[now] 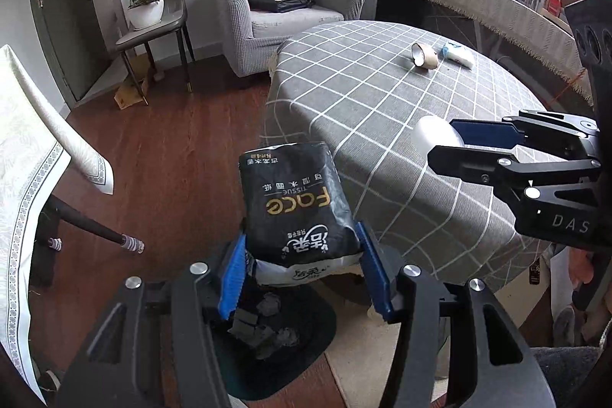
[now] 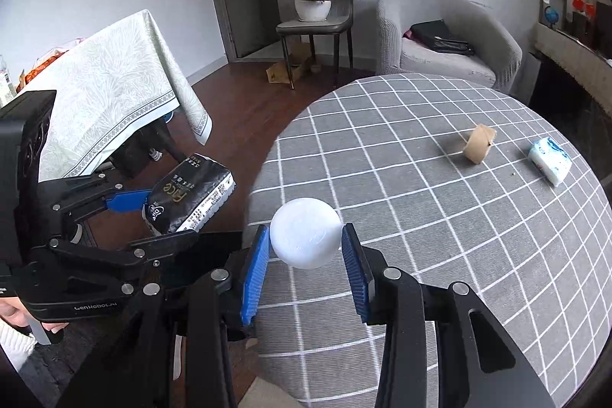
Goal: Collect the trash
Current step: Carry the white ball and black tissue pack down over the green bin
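From the left wrist, the left gripper [image 1: 302, 255] is clamped on a black tissue pack [image 1: 296, 201], its blue pads pressing both sides of the pack's lower end. The pack hangs over the wood floor, above a dark bin [image 1: 306, 343] with crumpled dark scraps inside, just beside the edge of the round table [image 1: 382, 102] in a grey checked cloth. At the right, the right gripper [image 1: 445, 146] holds a white rounded object [image 1: 432, 132] over the table. Farther back on the cloth lie a brown tape roll [image 1: 424, 55] and a small white-and-blue tissue packet [image 1: 458, 53], near each other.

From the right wrist, the right gripper [image 2: 306, 255] grips the white rounded object [image 2: 305, 233] between its blue pads, at the table's near edge. The left gripper [image 2: 143, 201] carries the tissue pack [image 2: 189, 199] off the table, over the floor. The tape roll [image 2: 479, 143] and tissue packet [image 2: 550, 160] rest on the table [image 2: 420, 217] at the far right.
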Demonstrator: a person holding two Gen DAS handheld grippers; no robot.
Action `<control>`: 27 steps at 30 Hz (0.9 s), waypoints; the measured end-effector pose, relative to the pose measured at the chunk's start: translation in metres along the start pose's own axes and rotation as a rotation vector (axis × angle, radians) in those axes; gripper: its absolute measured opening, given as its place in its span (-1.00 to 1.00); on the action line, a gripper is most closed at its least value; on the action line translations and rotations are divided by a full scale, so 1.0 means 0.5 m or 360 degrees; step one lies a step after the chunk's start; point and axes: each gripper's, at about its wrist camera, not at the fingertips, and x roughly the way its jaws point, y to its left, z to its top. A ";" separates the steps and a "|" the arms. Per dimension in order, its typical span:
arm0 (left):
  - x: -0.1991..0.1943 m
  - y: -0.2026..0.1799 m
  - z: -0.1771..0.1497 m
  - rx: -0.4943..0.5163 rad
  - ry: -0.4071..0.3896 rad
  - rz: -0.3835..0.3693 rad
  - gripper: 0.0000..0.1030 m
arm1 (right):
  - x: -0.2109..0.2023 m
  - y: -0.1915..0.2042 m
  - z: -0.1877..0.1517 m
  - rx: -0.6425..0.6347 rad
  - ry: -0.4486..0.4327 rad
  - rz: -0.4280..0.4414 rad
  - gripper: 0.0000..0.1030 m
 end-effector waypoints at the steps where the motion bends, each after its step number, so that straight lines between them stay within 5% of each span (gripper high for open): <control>1: -0.001 0.007 -0.009 0.0003 0.0007 0.0008 0.11 | 0.003 0.012 -0.003 -0.0007 0.0005 0.0004 -0.24; 27: 0.081 0.169 -0.171 -0.0138 0.0369 0.0029 0.12 | 0.112 0.178 0.014 -0.0118 0.0119 0.0145 -0.24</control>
